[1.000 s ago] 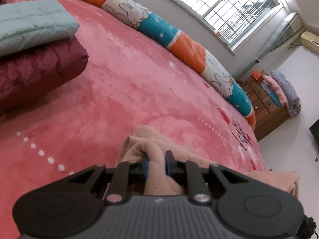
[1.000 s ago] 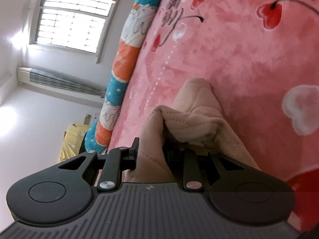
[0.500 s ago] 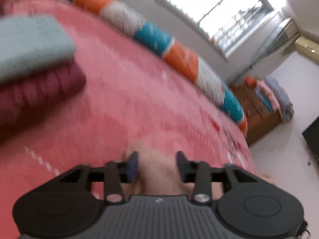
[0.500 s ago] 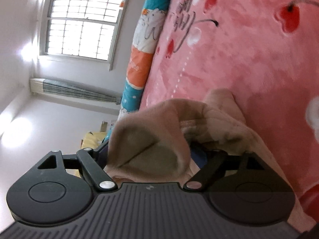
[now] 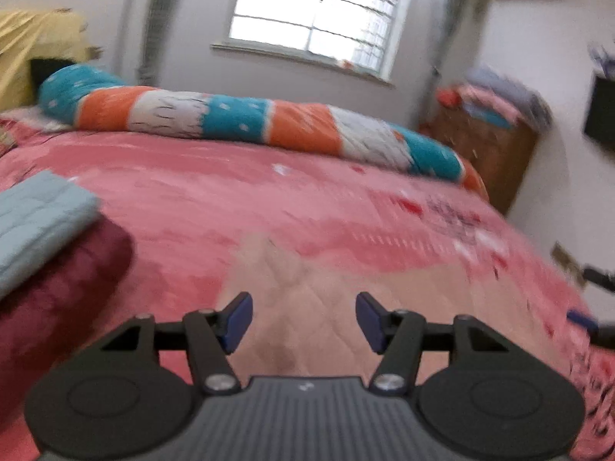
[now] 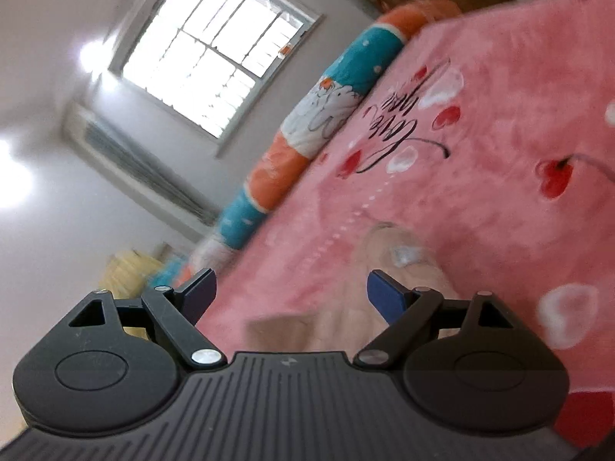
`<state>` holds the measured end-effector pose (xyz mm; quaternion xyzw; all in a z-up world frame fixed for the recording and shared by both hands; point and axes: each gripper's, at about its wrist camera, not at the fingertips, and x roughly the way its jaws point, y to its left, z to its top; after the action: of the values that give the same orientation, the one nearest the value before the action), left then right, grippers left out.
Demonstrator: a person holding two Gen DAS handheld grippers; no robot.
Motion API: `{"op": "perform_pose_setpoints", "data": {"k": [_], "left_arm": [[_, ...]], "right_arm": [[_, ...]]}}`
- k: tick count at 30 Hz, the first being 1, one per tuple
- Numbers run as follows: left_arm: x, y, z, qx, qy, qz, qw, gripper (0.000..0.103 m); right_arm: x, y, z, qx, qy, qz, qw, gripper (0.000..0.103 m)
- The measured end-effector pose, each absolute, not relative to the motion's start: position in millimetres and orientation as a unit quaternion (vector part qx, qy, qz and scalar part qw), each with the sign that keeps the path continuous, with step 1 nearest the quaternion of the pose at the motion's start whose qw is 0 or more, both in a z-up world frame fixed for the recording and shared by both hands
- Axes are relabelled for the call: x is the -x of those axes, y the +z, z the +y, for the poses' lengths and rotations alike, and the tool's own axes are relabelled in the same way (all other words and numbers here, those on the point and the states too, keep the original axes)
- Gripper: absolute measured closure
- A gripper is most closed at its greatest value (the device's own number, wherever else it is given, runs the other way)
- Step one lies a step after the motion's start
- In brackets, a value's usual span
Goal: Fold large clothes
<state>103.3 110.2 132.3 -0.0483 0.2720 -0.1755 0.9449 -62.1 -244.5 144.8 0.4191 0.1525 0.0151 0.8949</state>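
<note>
A beige quilted garment (image 5: 307, 307) lies flat on the pink bedspread (image 5: 269, 199), below and ahead of my left gripper (image 5: 303, 320). That gripper's jaws are opening, with nothing pinched between its blue pads; the cloth lies beneath them. In the right wrist view the same beige garment (image 6: 407, 265) lies on the pink bedspread (image 6: 480, 192) under my right gripper (image 6: 292, 292), which stands wide open and holds nothing. A blue pad of the right gripper (image 5: 582, 319) shows at the right edge of the left wrist view.
A folded light-blue quilt (image 5: 34, 223) rests on a folded maroon one (image 5: 65, 292) at the left. A long orange, teal and white bolster (image 5: 250, 119) runs along the bed's far side under the window (image 5: 315, 11). A wooden dresser (image 5: 488, 153) with piled clothes stands at right.
Both grippers let go of the beige garment, opened and rose away from it. The cloth dropped flat onto the bedspread. Both views rolled toward level.
</note>
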Motion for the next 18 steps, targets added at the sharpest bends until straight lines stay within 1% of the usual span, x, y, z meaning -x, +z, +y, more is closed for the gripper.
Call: {"op": "perform_pose_setpoints", "data": {"k": [3,6,12,15,18], "left_arm": [[-108.9,115.3,84.5,0.02,-0.184,0.281,0.942,0.044],[-113.3,101.9,61.5,-0.02,-0.185,0.27,0.945,0.044],[-138.0,85.7,41.5,-0.048,-0.162,0.254,0.952,0.044],[-148.7,80.5,40.0,-0.055,-0.141,0.246,0.957,0.041],[-158.3,72.9,46.0,-0.053,-0.13,0.242,0.96,0.036]], "right_arm": [[57.0,143.4,-221.0,-0.33,-0.011,0.176,0.927,0.0],[43.7,140.6,-196.8,-0.251,-0.011,0.194,0.948,0.0],[-1.0,126.2,-164.9,-0.152,0.007,0.234,0.96,0.0],[-19.0,118.4,-154.1,-0.099,0.006,0.248,0.964,0.0],[-30.7,108.6,-151.9,-0.051,-0.007,0.265,0.963,0.0]]}}
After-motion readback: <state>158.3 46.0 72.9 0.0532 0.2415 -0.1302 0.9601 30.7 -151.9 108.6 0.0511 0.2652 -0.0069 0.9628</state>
